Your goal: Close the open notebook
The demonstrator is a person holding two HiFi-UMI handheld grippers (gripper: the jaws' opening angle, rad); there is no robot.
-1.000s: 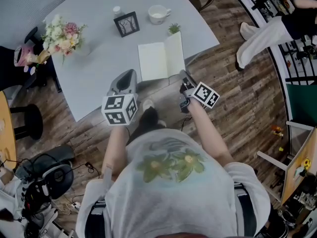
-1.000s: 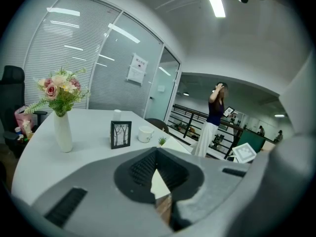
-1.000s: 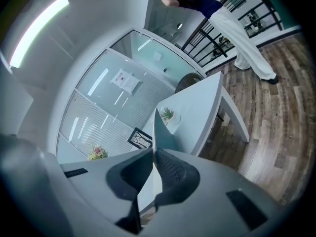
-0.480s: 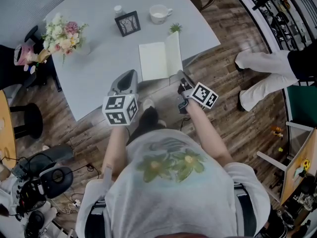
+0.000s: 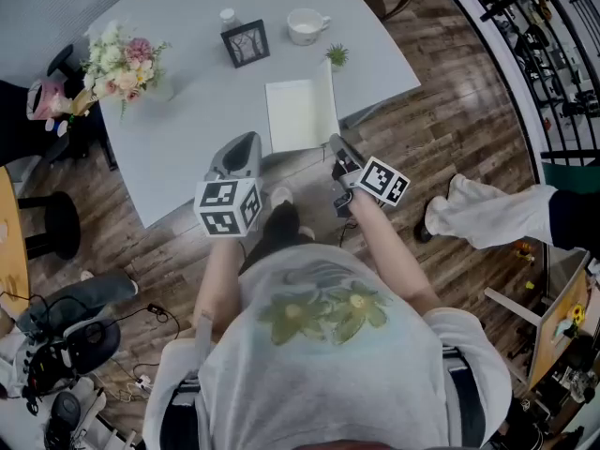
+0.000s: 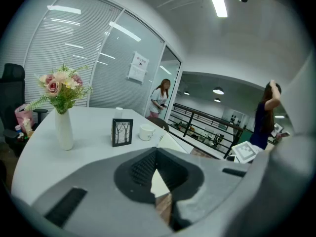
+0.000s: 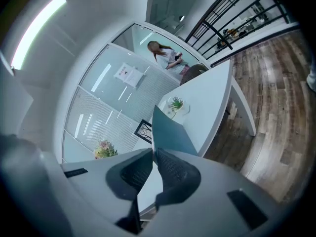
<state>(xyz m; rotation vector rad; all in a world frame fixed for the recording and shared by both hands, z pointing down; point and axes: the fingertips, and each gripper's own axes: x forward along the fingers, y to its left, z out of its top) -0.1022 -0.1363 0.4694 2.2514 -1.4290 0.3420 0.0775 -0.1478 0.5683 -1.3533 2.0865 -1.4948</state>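
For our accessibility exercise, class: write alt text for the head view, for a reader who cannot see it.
Seen from above, a person at a grey table holds up the right cover of an open notebook with the right gripper; the left gripper hovers alongside, jaws together. A framed picture, cup, small plant and vase of flowers stand farther back.

Table (image 5: pixel 187 143) with notebook (image 5: pixel 296 116), cup (image 5: pixel 306 27), frame (image 5: pixel 245 43), flowers (image 5: pixel 124 64)

Matt paper notebook (image 5: pixel 298 115); smooth, matt table (image 5: pixel 187 148); glossy wood-plank floor (image 5: pixel 441 148).
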